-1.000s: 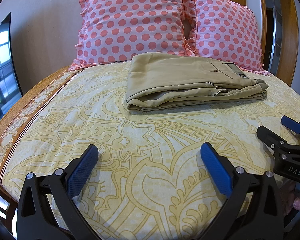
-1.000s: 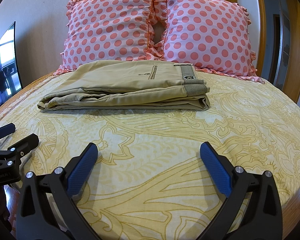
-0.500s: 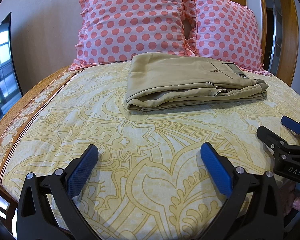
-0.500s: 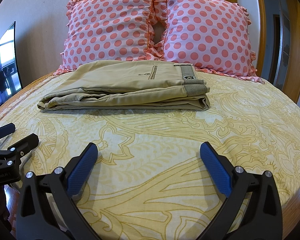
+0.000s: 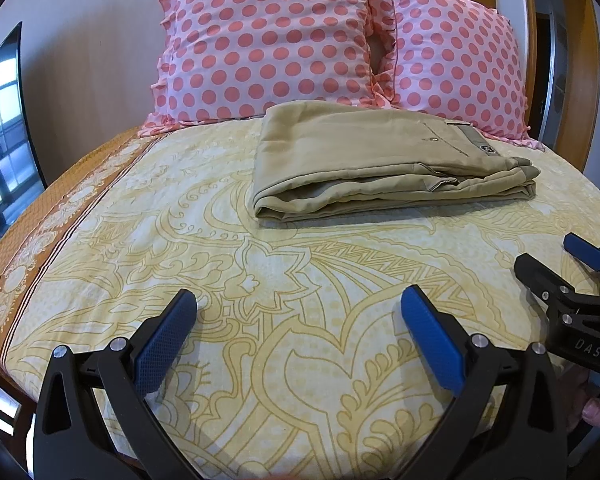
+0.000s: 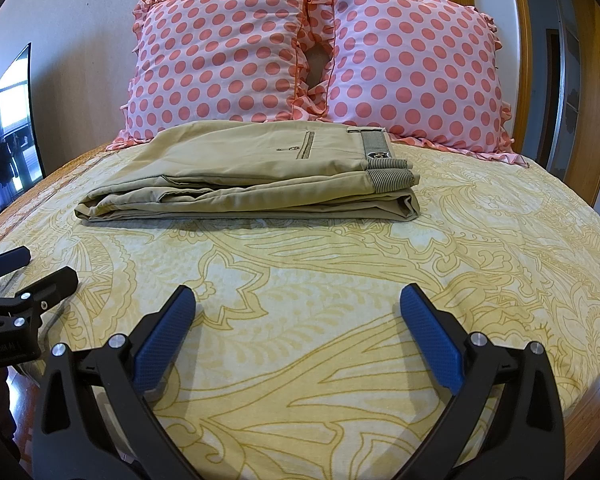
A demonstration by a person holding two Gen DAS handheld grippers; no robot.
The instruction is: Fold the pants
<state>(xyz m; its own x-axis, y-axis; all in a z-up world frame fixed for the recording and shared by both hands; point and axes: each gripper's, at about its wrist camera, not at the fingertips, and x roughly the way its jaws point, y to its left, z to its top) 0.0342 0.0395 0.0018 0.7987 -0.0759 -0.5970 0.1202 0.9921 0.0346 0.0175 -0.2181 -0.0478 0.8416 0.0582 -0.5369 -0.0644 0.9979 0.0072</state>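
Khaki pants [image 5: 380, 168] lie folded in a flat stack on the yellow patterned bedspread [image 5: 260, 280], in front of the pillows; they also show in the right wrist view [image 6: 252, 176], with the striped waistband at the right end. My left gripper [image 5: 298, 320] is open and empty, low over the bed's near edge, well short of the pants. My right gripper [image 6: 298, 320] is open and empty, also back from the pants. Each gripper shows in the other's view: the right one [image 5: 556, 268] at the right, the left one [image 6: 32, 268] at the left.
Two pink polka-dot pillows [image 6: 228, 60] [image 6: 416, 68] lean against the wall behind the pants. A dark TV screen [image 6: 12, 120] stands at the left. Wooden door frames [image 6: 588, 80] are at the right. An orange border [image 5: 60, 208] runs along the bed's left side.
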